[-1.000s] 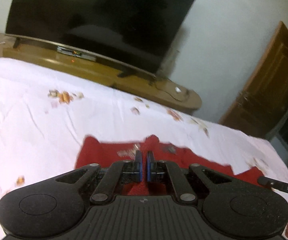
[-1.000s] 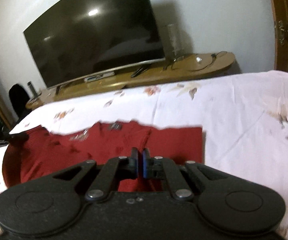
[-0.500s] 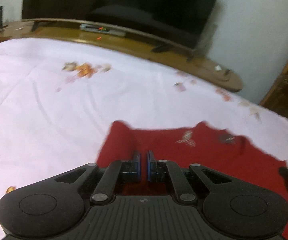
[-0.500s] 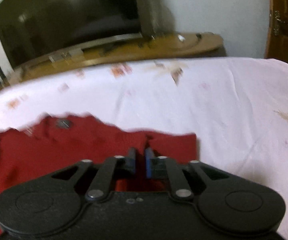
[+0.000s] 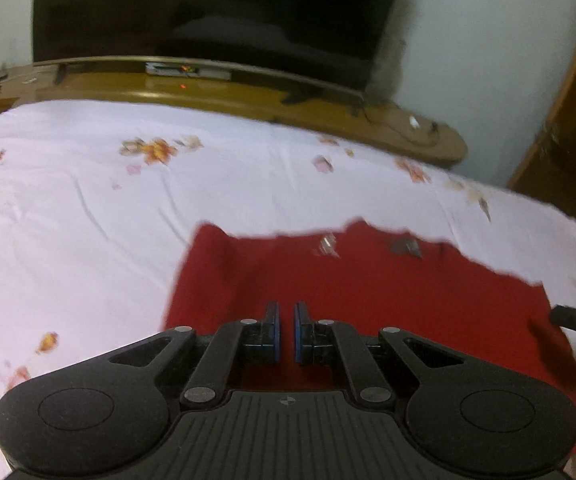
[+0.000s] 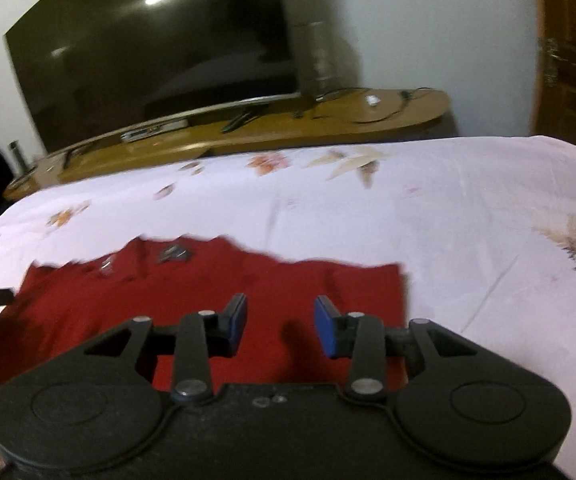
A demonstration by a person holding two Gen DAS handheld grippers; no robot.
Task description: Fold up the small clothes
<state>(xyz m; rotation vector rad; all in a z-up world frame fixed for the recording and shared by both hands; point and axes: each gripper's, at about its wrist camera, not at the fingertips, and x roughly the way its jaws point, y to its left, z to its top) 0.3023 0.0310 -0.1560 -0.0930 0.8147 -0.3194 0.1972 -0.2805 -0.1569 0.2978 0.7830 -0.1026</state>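
While the flat red knit garment (image 6: 215,300) lies lengthwise across the white floral bedsheet (image 6: 468,208), neckline toward the black television (image 6: 155,44), the left gripper (image 5: 286,332) is nearly closed and the right gripper's (image 6: 279,326) jaws are opening, pinching nothing.

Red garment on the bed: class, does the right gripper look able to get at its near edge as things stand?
Probably yes. The right gripper hangs just over the red garment, jaws opening with nothing between them, and nothing lies on the cloth below it on the bedsheet.

Right tongs (image 6: 279,326) opening, empty, over red garment (image 6: 207,300) on bedsheet (image 6: 468,240).
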